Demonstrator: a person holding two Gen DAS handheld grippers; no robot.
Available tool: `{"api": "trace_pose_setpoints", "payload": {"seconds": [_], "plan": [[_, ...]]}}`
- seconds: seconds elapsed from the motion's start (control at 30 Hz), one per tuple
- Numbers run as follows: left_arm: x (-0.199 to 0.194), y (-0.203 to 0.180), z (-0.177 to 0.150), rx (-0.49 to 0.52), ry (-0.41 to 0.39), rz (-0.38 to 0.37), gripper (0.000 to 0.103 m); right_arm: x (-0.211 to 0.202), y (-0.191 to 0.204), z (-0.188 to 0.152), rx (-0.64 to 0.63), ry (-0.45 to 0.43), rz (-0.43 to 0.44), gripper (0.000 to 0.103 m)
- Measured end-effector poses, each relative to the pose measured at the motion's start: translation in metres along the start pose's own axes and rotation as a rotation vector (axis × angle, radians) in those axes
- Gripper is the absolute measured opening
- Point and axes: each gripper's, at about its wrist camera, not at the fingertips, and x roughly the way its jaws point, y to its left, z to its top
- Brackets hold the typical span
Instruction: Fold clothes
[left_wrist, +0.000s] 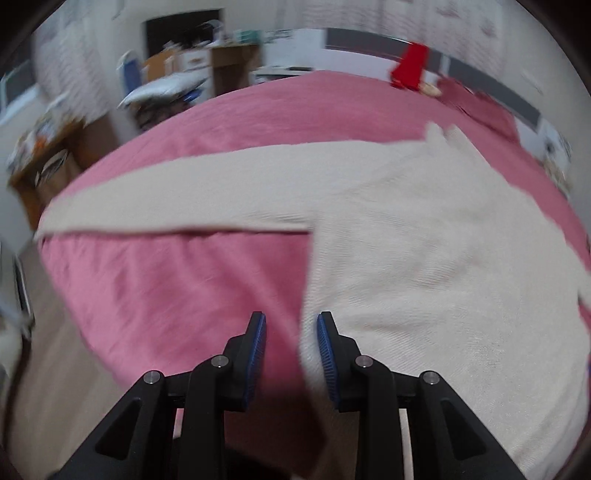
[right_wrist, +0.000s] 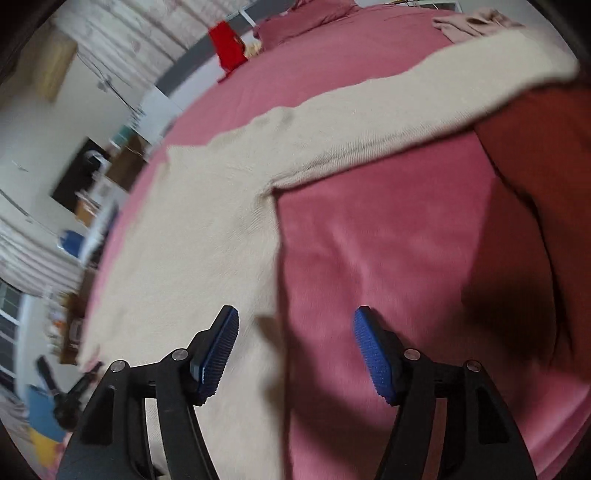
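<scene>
The cream sweater (left_wrist: 424, 240) lies flat on the pink bedspread (left_wrist: 166, 280), body toward the near edge, both sleeves spread outward. All positions below refer to the sweater.

Left gripper (left_wrist: 291, 360): hovers above the body's left side edge near the hem. Jaws stand narrowly apart; nothing is clamped, though the edge lies beneath the gap.

Right gripper (right_wrist: 293, 354): hovers above the body's right side edge, just below the armpit. Jaws stand wide apart and empty.

Probable step: take both side edges to begin the fold; motion blur makes this uncertain.

Procedure:
1. Lower each gripper until one pad slides under the knit edge.
2. Close on sweater only, excluding the bedspread.
3. Grip at matching positions on both sides.
4. Lift evenly, so the sleeves trail without bunching.
</scene>
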Motion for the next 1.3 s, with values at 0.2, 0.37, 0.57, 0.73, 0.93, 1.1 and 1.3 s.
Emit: {"api": "trace_pose_setpoints", "payload": {"seconds": [0.2,0.37,0.57,0.73,0.93,1.1,1.3], "plan": [[-0.028,-0.01,-0.017,0.1,-0.162,-0.015,0.029,-0.014,0.08,-0.02,-0.304,-0.081,0.023,0.067],[-0.022,-0.005,-0.009,0.104,-0.183,0.052,0.029,0.017,0.178,-0.071,-0.588,0.082,0.165,0.067],[-0.047,0.058,0.001,-0.1,-0.264,0.139,0.029,0.085,0.286,-0.142,-0.759,0.343,0.396,0.067],[-0.065,0.102,-0.007,-0.218,-0.326,0.173,0.029,0.143,0.352,-0.205,-0.8,0.524,0.395,0.073],[-0.057,0.137,-0.002,-0.351,-0.296,0.195,0.029,0.145,0.358,-0.237,-0.709,0.731,0.573,0.082],[-0.057,0.127,-0.004,-0.353,-0.317,0.129,0.028,0.091,0.314,-0.19,-0.699,0.482,0.607,0.082],[-0.049,0.025,-0.002,0.021,-0.341,-0.128,0.028,0.067,0.265,-0.12,-0.802,0.107,0.071,0.062]]}}
